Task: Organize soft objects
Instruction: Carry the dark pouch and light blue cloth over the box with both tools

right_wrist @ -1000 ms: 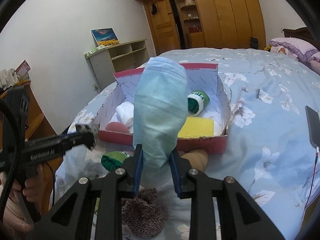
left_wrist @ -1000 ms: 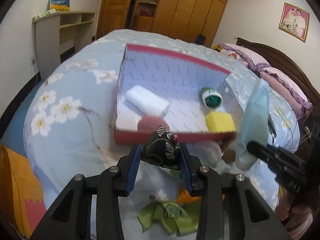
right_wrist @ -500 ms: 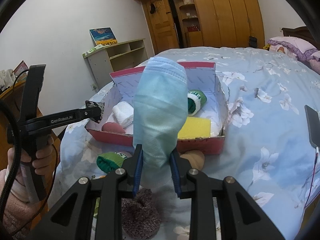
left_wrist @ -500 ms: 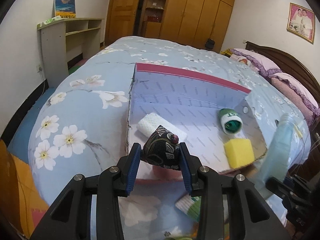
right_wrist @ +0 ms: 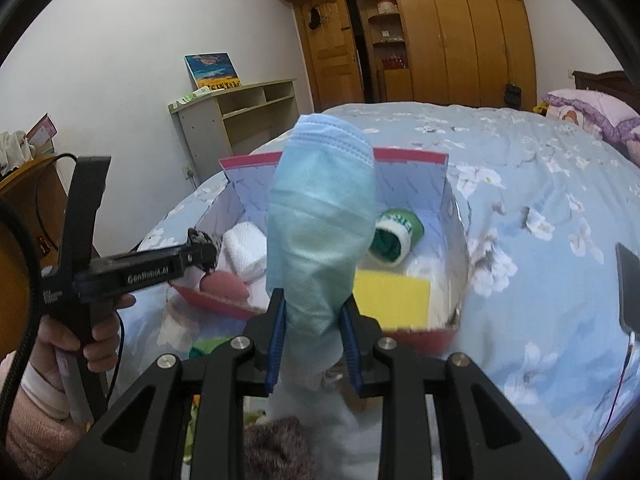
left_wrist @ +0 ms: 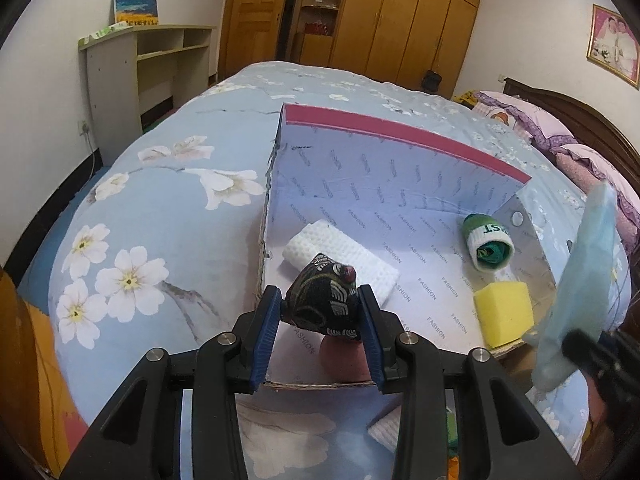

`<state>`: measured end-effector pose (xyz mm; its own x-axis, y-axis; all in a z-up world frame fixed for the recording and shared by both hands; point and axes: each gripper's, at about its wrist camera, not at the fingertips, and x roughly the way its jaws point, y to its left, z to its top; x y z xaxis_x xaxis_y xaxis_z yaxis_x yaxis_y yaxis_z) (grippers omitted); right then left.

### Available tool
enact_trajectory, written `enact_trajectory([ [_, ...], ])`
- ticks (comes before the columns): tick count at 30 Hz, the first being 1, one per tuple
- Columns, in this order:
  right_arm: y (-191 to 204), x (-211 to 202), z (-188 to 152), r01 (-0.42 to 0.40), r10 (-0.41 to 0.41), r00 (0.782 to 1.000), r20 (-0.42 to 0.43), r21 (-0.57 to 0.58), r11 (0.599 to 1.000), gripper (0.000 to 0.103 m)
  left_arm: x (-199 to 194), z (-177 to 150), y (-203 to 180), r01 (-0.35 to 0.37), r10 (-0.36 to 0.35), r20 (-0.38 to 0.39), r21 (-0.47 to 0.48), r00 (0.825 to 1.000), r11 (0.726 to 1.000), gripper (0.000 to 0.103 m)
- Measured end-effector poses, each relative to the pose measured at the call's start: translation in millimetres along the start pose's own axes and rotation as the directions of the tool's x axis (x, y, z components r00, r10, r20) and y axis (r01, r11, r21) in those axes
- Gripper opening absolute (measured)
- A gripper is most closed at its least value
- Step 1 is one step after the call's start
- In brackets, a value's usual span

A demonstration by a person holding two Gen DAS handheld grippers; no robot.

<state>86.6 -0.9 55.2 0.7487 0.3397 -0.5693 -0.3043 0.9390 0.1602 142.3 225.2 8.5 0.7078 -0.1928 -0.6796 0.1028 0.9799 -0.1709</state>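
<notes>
Bedspread [left_wrist: 160, 216] lies bare left of box [left_wrist: 400, 136].

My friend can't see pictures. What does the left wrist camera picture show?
The left gripper pinches a small black patterned pouch over an open red-edged box on a flowery blue bed. Inside lie a white cloth, a yellow sponge and a green sock roll.

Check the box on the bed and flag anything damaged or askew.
The box looks battered: its left corner seam is torn and frayed, and the near wall is folded down almost flat. The contents, such as the yellow sponge, lie loose.
</notes>
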Motion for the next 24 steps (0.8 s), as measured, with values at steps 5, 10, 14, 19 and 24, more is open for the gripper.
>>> enact_trajectory([
  [5,-0.6,12.1,11.6,-0.003,0.003,1.000,-0.005,0.001,1.000,0.027,1.5,-1.4,-0.2,-0.001,0.001,0.006,-0.001,1.000,1.000,0.039],
  [10,-0.2,29.9,22.1,-0.004,0.004,1.000,-0.020,-0.009,1.000,0.027,1.2,-3.5,-0.6,-0.004,0.004,0.020,-0.004,1.000,1.000,0.040],
  [14,0.0,51.1,28.9,0.002,-0.003,0.999,-0.051,-0.020,1.000,0.027,1.5,-3.6,0.8,0.002,-0.001,0.026,-0.019,1.000,1.000,0.041],
  [19,2.7,78.9,28.6,-0.008,0.007,0.994,-0.112,-0.009,1.000,0.027,1.3,-4.4,0.8,0.003,-0.002,0.032,-0.013,0.999,1.000,0.041],
  [24,4.4,99.5,26.0,-0.005,0.006,0.987,-0.161,0.003,1.000,0.028,1.3,-4.7,0.1,0.002,-0.002,0.036,-0.011,0.999,1.000,0.041],
])
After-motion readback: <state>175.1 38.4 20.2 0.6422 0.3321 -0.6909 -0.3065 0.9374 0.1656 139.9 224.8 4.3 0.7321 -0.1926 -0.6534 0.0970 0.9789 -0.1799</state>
